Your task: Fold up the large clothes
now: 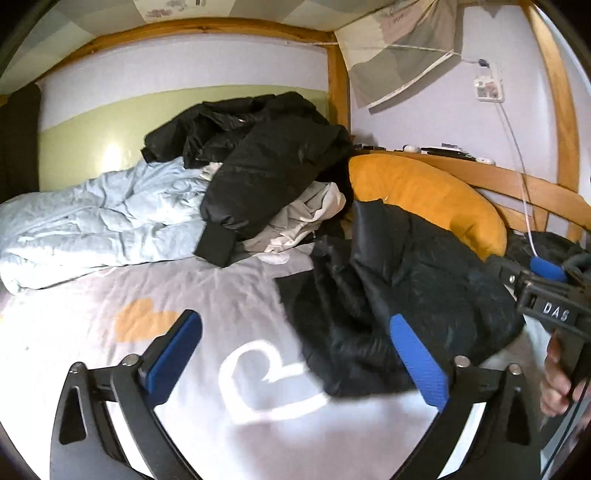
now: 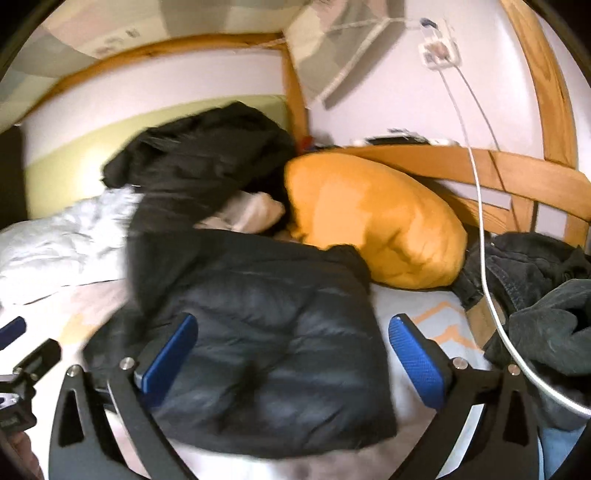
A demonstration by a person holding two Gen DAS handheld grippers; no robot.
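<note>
— Black puffer jacket [image 2: 266,332]: position?
— Flat on the bedsheet [image 1: 229,291], beside the orange pillow [image 2: 373,225]; long axis running toward the clothes pile [image 1: 258,162].
— Grippers?
— Left gripper [image 1: 295,354] and right gripper [image 2: 291,354]: both released, spread wide, holding nothing.

The only lettering that reads clearly is "DAS", in pale capitals on a small dark label [image 1: 555,312] on the body of the right claw [image 1: 546,291], seen at the right edge of the left wrist view. On the ceiling panel at the top of that view sits a small barcode-like sticker [image 1: 200,3], too small to read. In the right wrist view a dark label [image 2: 10,422] on the left claw's body at the lower left edge is blurred beyond reading.
</note>
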